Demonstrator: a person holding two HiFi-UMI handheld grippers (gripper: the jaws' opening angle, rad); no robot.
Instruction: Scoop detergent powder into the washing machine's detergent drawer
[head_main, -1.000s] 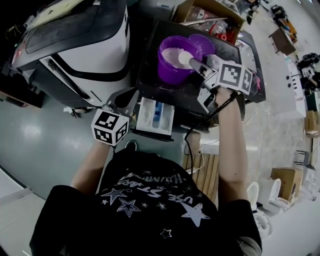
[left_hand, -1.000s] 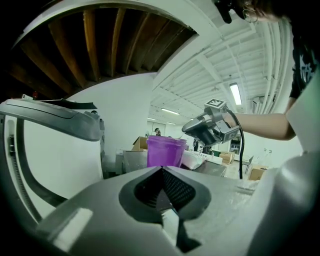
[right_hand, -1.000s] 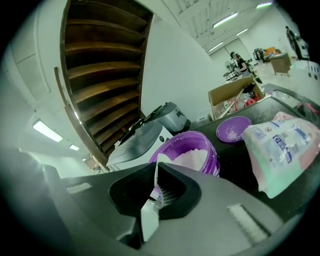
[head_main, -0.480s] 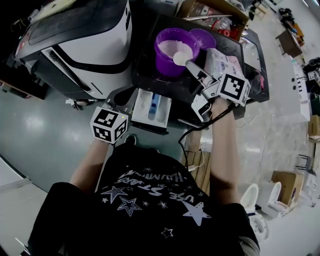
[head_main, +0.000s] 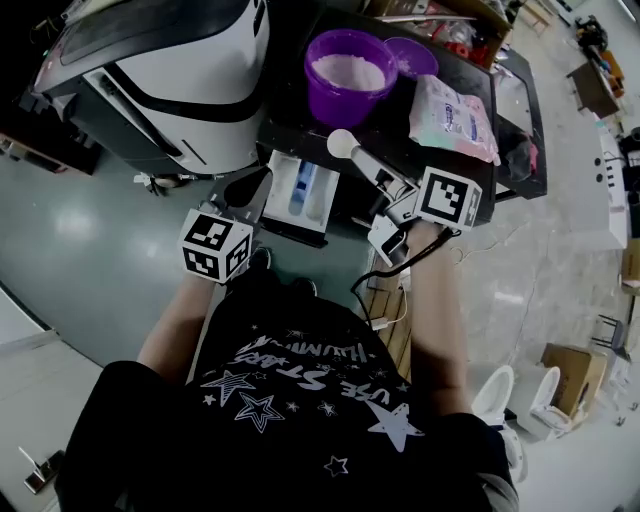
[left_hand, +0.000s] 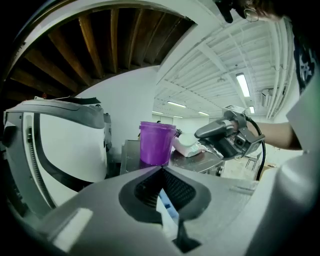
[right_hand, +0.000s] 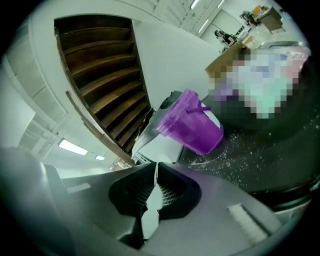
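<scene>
Scoop (head_main: 343, 143) clamped in right hand-held gripper (head_main: 380, 181), beside detergent drawer (head_main: 284, 192), left hand-held gripper (head_main: 261, 187) pinching it

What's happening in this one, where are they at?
A person is dosing a washing machine with powder, using two handheld grippers. The right claw is shut on the handle of a scoop loaded with white powder, held between the purple bucket of detergent and the pulled-out detergent drawer. The left claw is closed at the drawer's near edge, apparently steadying it. The scoop is not yet over the drawer, so nothing is being tipped in at this moment.
</scene>
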